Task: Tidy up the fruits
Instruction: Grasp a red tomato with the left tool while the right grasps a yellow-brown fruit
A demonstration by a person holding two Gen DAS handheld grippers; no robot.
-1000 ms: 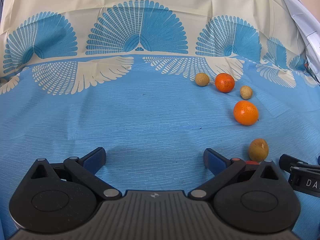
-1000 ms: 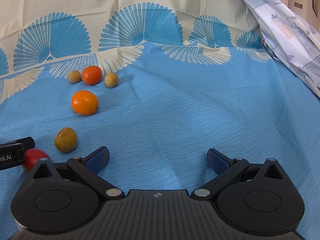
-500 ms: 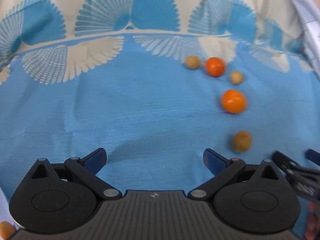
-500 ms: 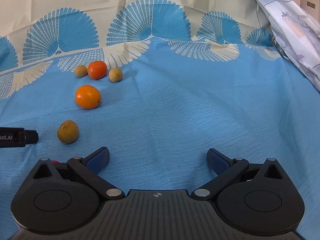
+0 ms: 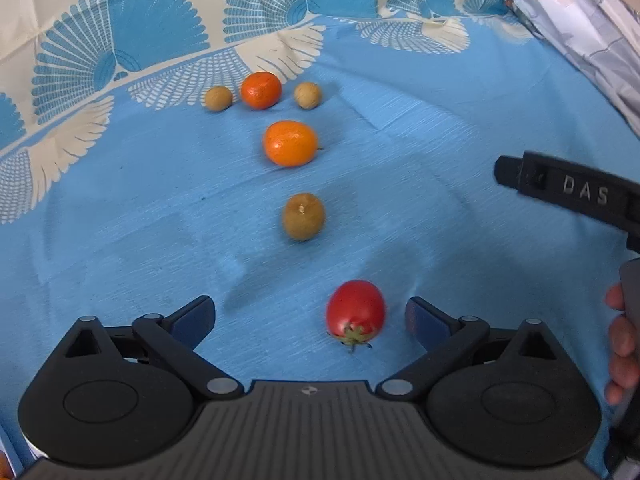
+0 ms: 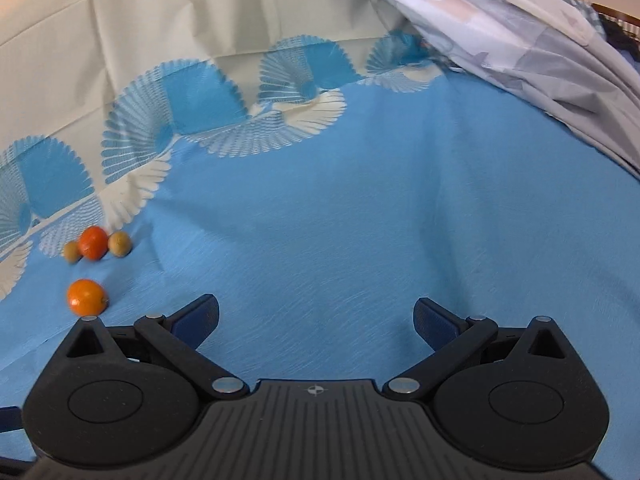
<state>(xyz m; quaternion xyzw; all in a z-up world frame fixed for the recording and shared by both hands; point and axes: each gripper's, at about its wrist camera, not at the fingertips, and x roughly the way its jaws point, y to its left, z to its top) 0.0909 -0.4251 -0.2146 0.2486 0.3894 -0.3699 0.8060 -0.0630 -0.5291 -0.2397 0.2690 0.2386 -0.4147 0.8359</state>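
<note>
A red tomato (image 5: 355, 312) lies on the blue cloth between the fingers of my left gripper (image 5: 310, 318), nearer the right finger and touching neither pad. The jaws are closing. Beyond it sit a brown fruit (image 5: 303, 216), an orange (image 5: 289, 148) and a tangerine (image 5: 260, 90) flanked by two small brown fruits (image 5: 218, 98) (image 5: 307, 95). My right gripper (image 6: 316, 318) is open over bare cloth with nothing between its fingers. In its view the orange (image 6: 86, 297) and tangerine (image 6: 93, 243) sit far left.
The blue cloth (image 5: 120, 220) has a cream fan-patterned border at the back. A crumpled pale sheet (image 6: 520, 40) piles up at the right. The right gripper's finger (image 5: 568, 192) and a hand (image 5: 620, 344) reach in at the right edge of the left wrist view.
The left view swung so the fruit row now sits centred and the tomato appeared between its fingers. The right view rolled and swung right; the fruits slid to its left edge.
</note>
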